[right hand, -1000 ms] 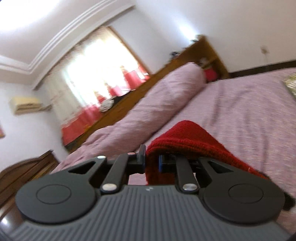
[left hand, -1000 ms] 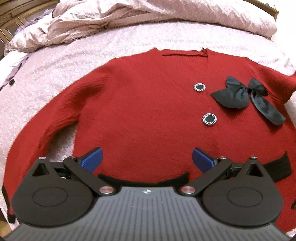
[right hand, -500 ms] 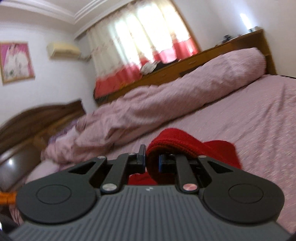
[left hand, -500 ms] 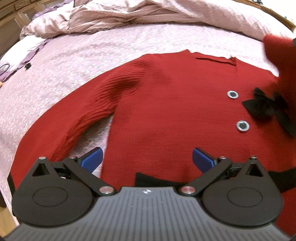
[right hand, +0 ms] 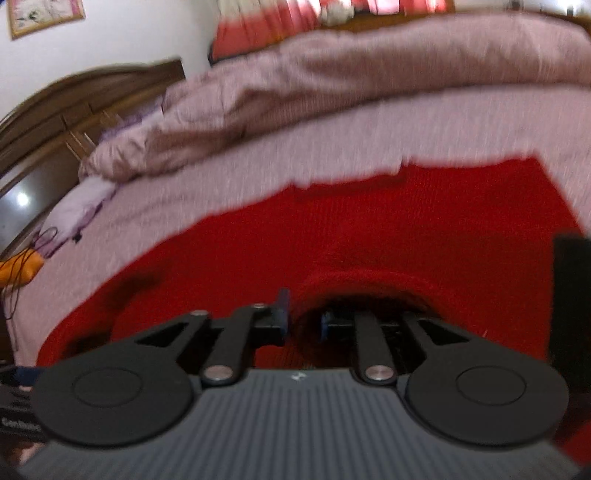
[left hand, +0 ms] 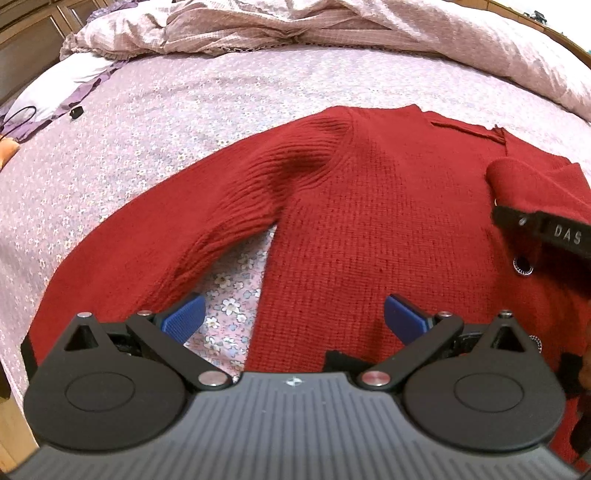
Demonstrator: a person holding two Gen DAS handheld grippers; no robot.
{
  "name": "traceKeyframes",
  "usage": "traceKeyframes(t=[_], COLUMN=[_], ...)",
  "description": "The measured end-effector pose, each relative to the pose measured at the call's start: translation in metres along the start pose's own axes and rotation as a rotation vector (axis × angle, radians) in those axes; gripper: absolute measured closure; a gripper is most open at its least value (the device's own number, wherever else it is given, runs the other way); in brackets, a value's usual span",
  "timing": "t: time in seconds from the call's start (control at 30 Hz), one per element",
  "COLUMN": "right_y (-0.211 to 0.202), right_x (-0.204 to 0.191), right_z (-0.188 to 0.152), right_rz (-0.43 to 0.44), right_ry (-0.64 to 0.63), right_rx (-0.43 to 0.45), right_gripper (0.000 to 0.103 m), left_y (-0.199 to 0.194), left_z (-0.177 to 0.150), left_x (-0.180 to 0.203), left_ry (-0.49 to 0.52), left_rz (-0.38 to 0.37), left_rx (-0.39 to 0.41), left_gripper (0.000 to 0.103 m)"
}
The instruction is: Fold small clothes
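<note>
Item one, your red knitted cardigan: it lies flat across the middle of the left wrist view on the flower-print bedsheet, neckline toward the top of the frame, one long sleeve sweeping down to the lower left edge. A silver-rimmed button shows at the right side, and the black hem trim peeks out just above your gripper body at the bottom. Item two, the other sleeve: a red fold of it is carried over the cardigan's chest at the right edge of that view; in the right wrist view the same cloth bunches at center frame. Item three, your right gripper: its jaws stand narrow, pinched on that sleeve fold; the view is motion-blurred. Item four, your left gripper: blue pads spread wide, holding nothing, at the bottom center, above the sleeve-and-body gap where the sheet shows. Surroundings: a rumpled pink duvet along the top of the frame, a pale pillow with a black cable at upper left, and dark wooden furniture at the upper left of the right wrist view.
</note>
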State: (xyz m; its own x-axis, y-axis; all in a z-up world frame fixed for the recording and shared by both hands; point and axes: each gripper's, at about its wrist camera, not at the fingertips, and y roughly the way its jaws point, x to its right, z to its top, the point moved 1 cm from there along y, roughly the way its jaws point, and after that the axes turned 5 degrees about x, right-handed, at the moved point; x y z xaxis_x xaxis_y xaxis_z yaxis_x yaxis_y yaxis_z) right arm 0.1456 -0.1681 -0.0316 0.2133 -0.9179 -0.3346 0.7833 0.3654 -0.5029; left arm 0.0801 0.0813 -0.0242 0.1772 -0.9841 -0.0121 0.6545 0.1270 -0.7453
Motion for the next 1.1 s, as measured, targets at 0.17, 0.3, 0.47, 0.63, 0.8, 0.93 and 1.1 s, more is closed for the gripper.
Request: traceKeyframes(t=[0.17,0.3,0.47,0.63,0.8,0.93,1.1], right_y=[-0.007,-0.023,-0.048,-0.07,-0.094,-0.109,-0.123], right_x=[-0.002,-0.003,0.0,0.009,0.024,0.039,0.065], right_z=[-0.005,-0.003,-0.002,-0.001,-0.003,-0.003,-0.007], right_rz=[0.041,0.059,0.051,0.018,-0.045,-0.124,-0.191], right_ry=[0.033,0.064,0.077,0.087,0.101,0.097,0.15], right_rx=[-0.011,-0.018,-0.033,-0.036,-0.025,-0.013,0.008], right_gripper=[0.055,0.039,0.039,0.039,0.039,0.039,0.039], left_y=[-0.001,-0.003,-0.008,-0.017,-0.024,-0.028,-0.033], left_z=[0.0,0.002,0.005,0.011,0.019,0.024,0.024], left_x=[0.0,0.003,0.012,0.026,0.049,0.074,0.109], left_ry=[0.001,0.005,0.032,0.067,0.119,0.172,0.247], left_rz=[-0.004,-0.009,-0.028,-0.061,-0.094,-0.129,-0.175], left_rx=[0.002,0.011,0.028,0.053,0.086,0.098,0.102], left_gripper=[0.0,0.0,0.0,0.0,0.0,0.0,0.0])
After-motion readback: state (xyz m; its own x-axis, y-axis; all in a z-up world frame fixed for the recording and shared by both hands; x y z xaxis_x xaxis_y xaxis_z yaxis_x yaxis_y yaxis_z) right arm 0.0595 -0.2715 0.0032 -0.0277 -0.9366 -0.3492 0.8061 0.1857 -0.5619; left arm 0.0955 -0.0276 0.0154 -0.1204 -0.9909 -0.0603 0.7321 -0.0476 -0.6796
